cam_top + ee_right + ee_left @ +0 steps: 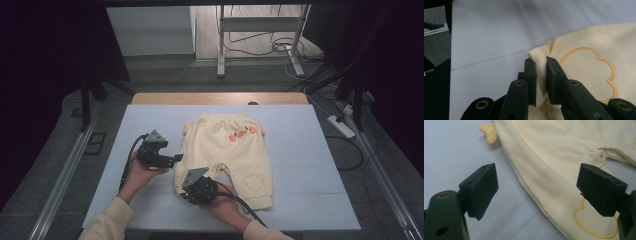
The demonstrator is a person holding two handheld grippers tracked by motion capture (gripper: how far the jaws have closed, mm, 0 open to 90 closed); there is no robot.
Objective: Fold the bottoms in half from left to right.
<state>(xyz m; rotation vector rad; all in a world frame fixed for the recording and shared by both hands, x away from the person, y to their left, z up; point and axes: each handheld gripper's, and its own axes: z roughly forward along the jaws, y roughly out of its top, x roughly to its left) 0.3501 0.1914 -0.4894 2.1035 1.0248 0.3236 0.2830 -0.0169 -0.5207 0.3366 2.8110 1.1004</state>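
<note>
The right tool (540,75) was clamped on the ribbed cuff (539,60) of a pair of cream baby trousers (225,150), its two black jaws pressed flat against either side of the knit with a fold of cuff standing up between them. Just beyond that grip, in the right gripper view, an outlined cloud shape (591,72) was stitched in yellow thread on the leg. The left tool (536,190) had its jaws spread wide and held nothing; it hovered just above the outer edge of the leg beside it, with the cloth passing under the gap between the jaws. Ahead of it a small yellow tab (489,133) stuck out from the side seam, and a snap (593,153) sat near the crotch.

From above, the trousers lay flat on the pale tabletop (150,120), waistband away from the person, an orange patch (239,134) near the top, and both tools worked at the near end, the left tool (167,159) beside the garment and the right tool (192,182) at the hem.

The step looked like the start of a fold. To do it well, the left tool should probably drop onto the seam edge and pinch both layers, as deep as the right tool's bite. Then both should lift together and level, so the cloth carries over without dragging or skewing. A shallow hold on the stretchy cuff could slip.
</note>
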